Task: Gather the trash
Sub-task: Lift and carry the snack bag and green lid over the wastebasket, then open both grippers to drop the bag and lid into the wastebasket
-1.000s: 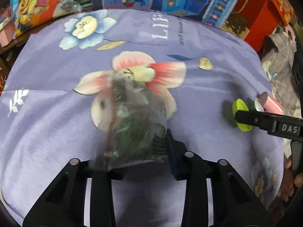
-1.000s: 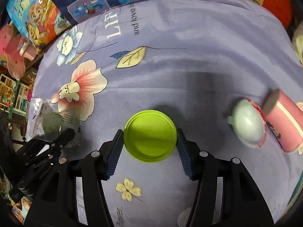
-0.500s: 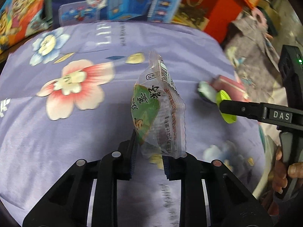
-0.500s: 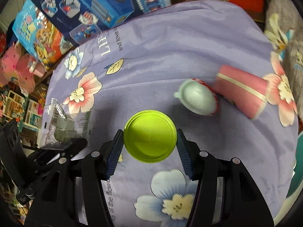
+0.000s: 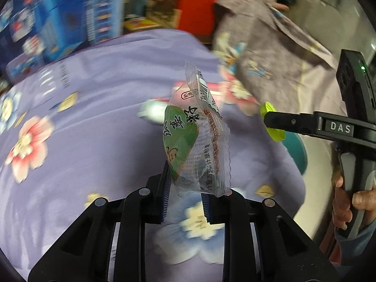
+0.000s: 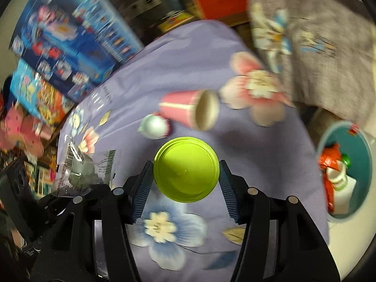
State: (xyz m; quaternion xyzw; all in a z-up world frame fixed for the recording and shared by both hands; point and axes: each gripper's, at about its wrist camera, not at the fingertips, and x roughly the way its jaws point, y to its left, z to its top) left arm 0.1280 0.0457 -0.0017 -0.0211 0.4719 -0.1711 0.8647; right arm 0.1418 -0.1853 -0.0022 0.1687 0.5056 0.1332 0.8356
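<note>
My left gripper (image 5: 184,195) is shut on a clear snack wrapper (image 5: 196,141) with a green label, held upright above the purple flowered cloth (image 5: 94,141). My right gripper (image 6: 185,183) is shut on a lime green round lid (image 6: 186,169); it also shows in the left wrist view (image 5: 272,124) at the right. The wrapper also appears at the left of the right wrist view (image 6: 80,169). A pink paper cup (image 6: 188,111) lies on its side on the cloth beside a pale round capsule (image 6: 154,125). A teal bin (image 6: 362,145) holding trash stands off the cloth's right edge.
Colourful toy boxes (image 6: 70,33) stand along the far edge of the cloth. A grey flowered fabric (image 6: 317,42) hangs at the far right. A red box (image 5: 188,4) stands behind. The cloth's right edge drops off next to the bin.
Both grippers have swung right with their loads. The wrapper was lifted off the cloth and now stands upright. The pink cup, the capsule and the teal bin have come into view.
</note>
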